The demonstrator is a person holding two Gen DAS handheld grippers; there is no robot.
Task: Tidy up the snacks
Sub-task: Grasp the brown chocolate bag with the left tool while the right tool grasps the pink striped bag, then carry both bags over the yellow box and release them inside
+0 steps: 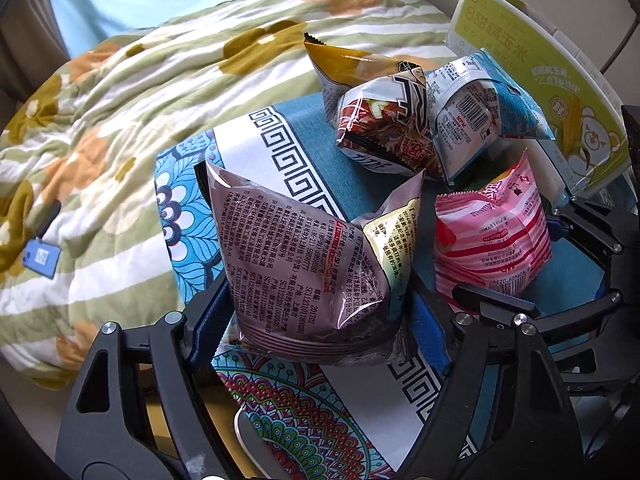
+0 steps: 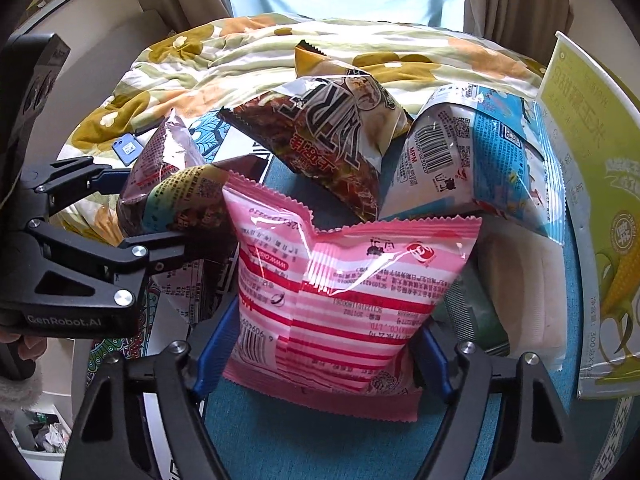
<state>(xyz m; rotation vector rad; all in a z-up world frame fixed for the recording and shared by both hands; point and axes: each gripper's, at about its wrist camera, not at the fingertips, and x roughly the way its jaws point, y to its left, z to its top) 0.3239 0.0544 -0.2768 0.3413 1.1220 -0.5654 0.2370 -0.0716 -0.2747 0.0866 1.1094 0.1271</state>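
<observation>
While the left gripper (image 1: 320,312) fingers clamped the brown packet (image 1: 304,256) and the right gripper (image 2: 320,344) fingers pinched the pink packet (image 2: 344,300), squeezing harder risked bursting either.

Both grippers share one build: matte black skeletal frames with triangular cut-outs, linkage bars pinned by round silver screw heads, and blue pads lining the inner faces of the fingers. The left gripper (image 1: 320,308) shows its silver screws at about 7 and 5 o'clock in its own view. In the right gripper (image 2: 320,344) view, its neighbour's body at 9 o'clock carries white "GenRobot.AI" lettering, with a fuzzy grey sleeve cuff (image 2: 18,394) at 8 o'clock.
</observation>
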